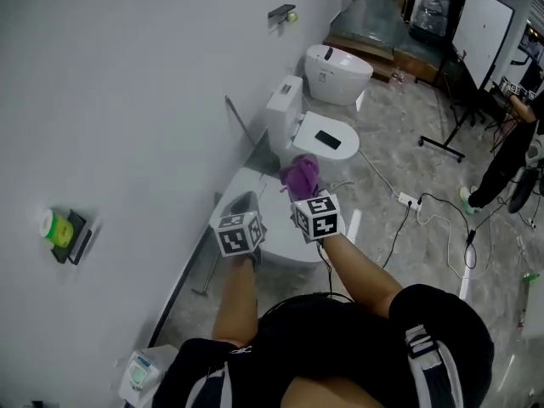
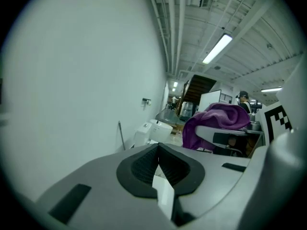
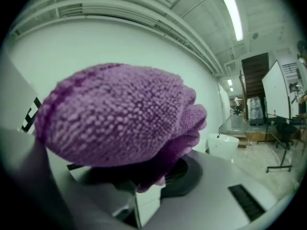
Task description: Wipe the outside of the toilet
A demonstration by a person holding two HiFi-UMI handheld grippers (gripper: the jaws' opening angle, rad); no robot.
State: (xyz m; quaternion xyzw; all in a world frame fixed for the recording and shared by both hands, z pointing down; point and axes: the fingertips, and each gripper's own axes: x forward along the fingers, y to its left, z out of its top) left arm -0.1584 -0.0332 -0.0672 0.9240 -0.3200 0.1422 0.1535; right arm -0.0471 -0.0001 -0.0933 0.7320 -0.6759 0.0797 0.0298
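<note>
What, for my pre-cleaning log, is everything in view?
toilets: three, white, in a row along the wall
cloth: one, purple, held over the nearest toilet
flat object: one, black, on the middle toilet's lid
rod: one, grey, leaning on the wall
wall holder: one, black with a green item, left wall
power strip: one, white, floor
whiteboard: one, white, far right
left gripper: grey, shut, empty
right gripper: grey, shut on the cloth

Nubby purple cloth (image 3: 120,114), glossy white toilet (image 1: 240,184), polished marbled floor (image 1: 408,143).

No words, labels or numbers can be read in any view
</note>
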